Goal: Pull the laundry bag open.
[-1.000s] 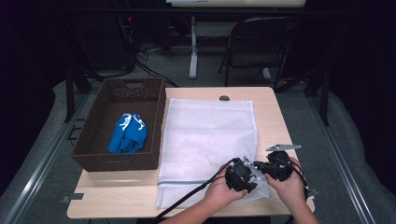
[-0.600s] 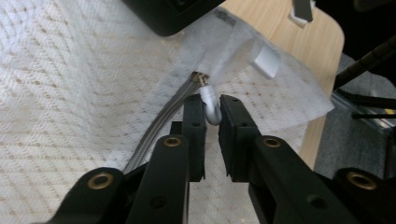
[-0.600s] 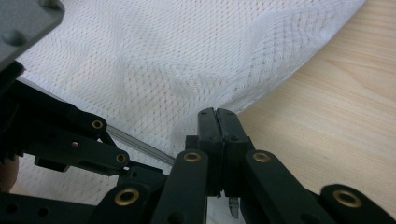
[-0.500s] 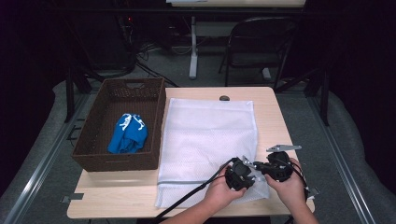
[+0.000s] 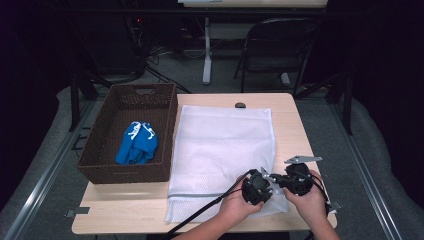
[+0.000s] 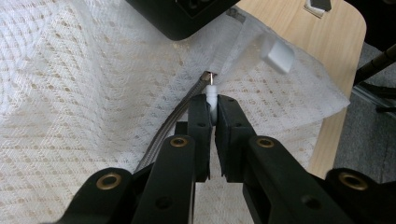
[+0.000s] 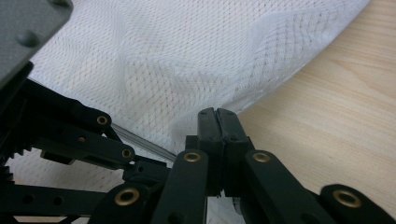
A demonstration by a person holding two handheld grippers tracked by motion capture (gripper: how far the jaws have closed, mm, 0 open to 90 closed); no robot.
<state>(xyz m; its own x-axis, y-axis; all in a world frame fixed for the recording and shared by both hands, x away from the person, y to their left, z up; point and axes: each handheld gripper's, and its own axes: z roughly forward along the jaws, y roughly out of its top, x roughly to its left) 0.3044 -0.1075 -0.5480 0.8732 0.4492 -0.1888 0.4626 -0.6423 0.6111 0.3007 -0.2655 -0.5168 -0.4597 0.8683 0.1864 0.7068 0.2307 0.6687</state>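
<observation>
White mesh bag [image 5: 222, 150] near table edge [image 5: 200, 231]

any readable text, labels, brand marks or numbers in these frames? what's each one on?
None readable.
White tag sewn to the mesh laundry bag: shows blank, no print visible.
Blue cloth in the brown basket: white markings, too small to tell whether they are letters.
Left gripper and right gripper: no markings visible.

White mesh laundry bag [image 5: 222, 150] lies flat on the table — zipper pull [image 6: 211, 91] pinched.
</observation>
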